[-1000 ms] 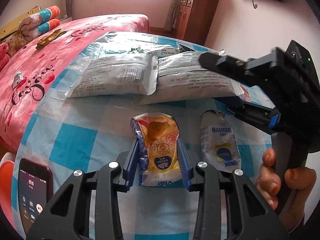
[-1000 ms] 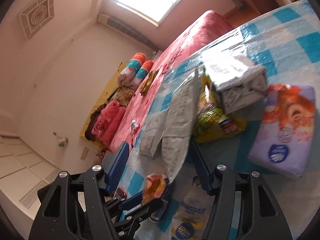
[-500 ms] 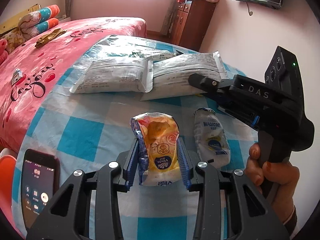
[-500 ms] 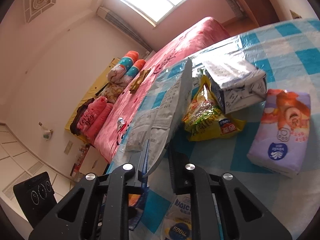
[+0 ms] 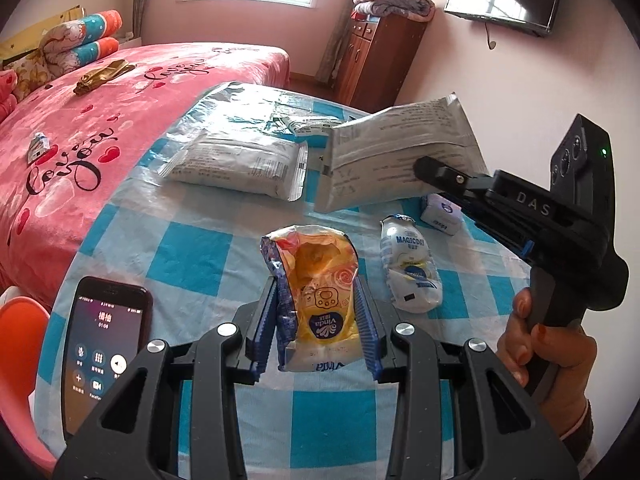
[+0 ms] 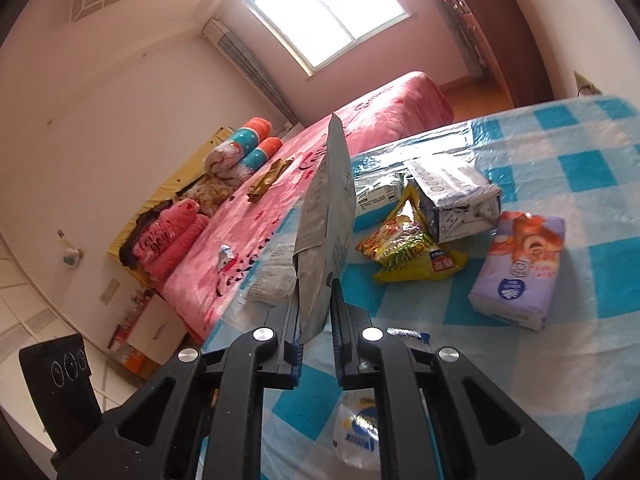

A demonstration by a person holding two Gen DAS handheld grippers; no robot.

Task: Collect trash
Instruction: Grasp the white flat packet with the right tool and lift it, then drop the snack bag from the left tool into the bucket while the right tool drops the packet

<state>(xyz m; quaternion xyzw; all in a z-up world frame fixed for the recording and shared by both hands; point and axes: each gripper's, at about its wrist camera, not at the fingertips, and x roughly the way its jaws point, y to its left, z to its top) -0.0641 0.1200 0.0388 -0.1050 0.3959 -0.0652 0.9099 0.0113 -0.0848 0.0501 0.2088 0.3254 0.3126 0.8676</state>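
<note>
Grey packet (image 6: pixel 326 216) sits pinched in your right hand-held gripper (image 6: pixel 314 330), lifted off the table (image 5: pixel 224 256); your left hand-held gripper (image 5: pixel 316 324) clamps the yellow tissue pack (image 5: pixel 316 292) above it.

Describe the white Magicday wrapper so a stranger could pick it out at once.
Start at the blue-and-white checked tablecloth. Just right of the yellow Vinda pack in the left tongs lies the Magicday wrapper, flat on the cloth. It alone is small, crumpled and white with blue lettering, and nothing grips it.
</note>
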